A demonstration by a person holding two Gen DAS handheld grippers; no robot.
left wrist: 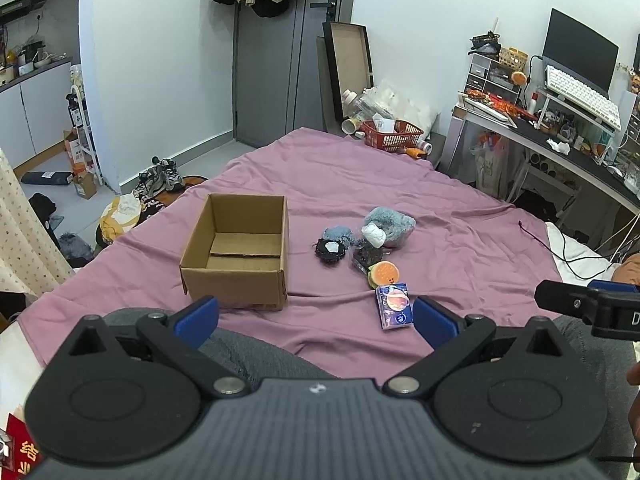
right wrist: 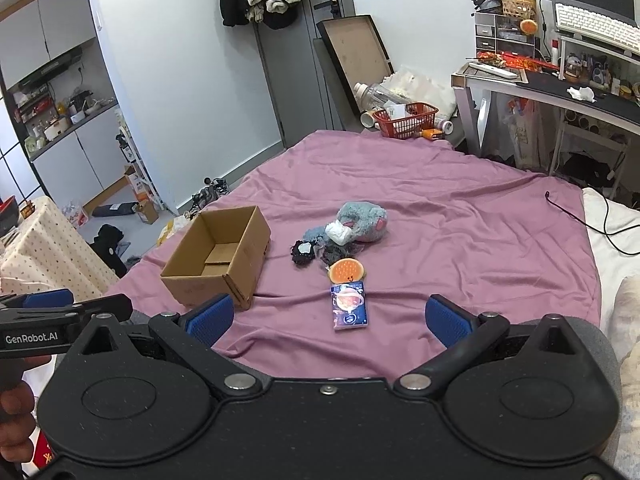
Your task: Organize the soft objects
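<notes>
An open, empty cardboard box (left wrist: 240, 252) (right wrist: 218, 258) stands on the purple bedsheet (left wrist: 400, 184). To its right lies a cluster of soft things: a grey-blue plush toy (left wrist: 390, 226) (right wrist: 362, 220), a black fuzzy item (left wrist: 330, 251) (right wrist: 302, 252), an orange burger-shaped squishy (left wrist: 384, 274) (right wrist: 346, 270) and a blue tissue pack (left wrist: 394, 306) (right wrist: 350, 306). My left gripper (left wrist: 316, 320) is open and empty, held near the bed's front edge. My right gripper (right wrist: 328, 320) is open and empty, just short of the tissue pack.
A red basket (left wrist: 392, 134) with clutter sits at the bed's far end. A desk (left wrist: 560, 140) with a keyboard and monitor stands at the right. Shoes and bags (left wrist: 160, 184) lie on the floor at the left. A black cable (left wrist: 560, 244) crosses the sheet at the right.
</notes>
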